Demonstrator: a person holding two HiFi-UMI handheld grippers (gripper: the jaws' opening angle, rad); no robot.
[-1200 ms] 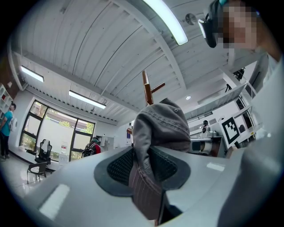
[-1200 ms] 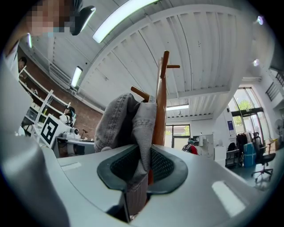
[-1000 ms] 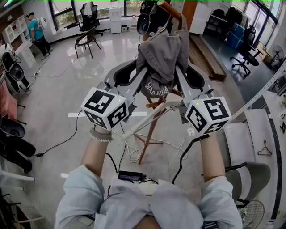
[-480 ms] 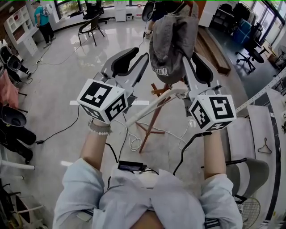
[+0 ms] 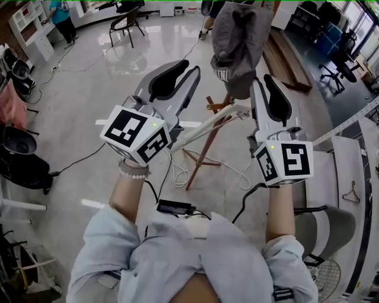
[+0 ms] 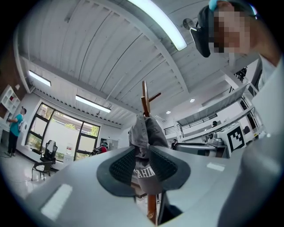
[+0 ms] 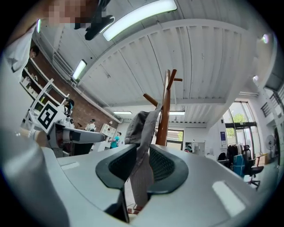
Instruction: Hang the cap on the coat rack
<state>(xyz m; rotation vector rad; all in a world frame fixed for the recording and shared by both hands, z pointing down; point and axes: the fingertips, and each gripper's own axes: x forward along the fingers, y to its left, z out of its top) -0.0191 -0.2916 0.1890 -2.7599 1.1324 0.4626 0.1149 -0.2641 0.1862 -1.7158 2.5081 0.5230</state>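
A grey cap [image 5: 237, 41] with white lettering hangs up high between my two grippers, right against the wooden coat rack [image 5: 204, 142]. My left gripper [image 5: 194, 68] is at the cap's left edge. In the left gripper view the cap [image 6: 144, 133] is pinched between the pads of the left gripper [image 6: 142, 170], with the rack pole [image 6: 144, 95] rising behind it. My right gripper [image 5: 256, 83] is shut on the cap's lower right side. In the right gripper view a strip of the cap [image 7: 140, 128] runs down through the right gripper [image 7: 142, 166], beside the rack pole [image 7: 166, 106] and its pegs.
The rack's tripod feet and white cables [image 5: 177, 174] lie on the glossy floor below. A black chair [image 5: 127, 23] and a person [image 5: 62, 15] are at the back left. A low wooden platform [image 5: 290, 65] is at the back right, a clothes hanger [image 5: 350, 192] at the right.
Both grippers have lifted the cap up and away from me along the rack. The cap has turned narrower, and the left gripper now sits at its very edge.
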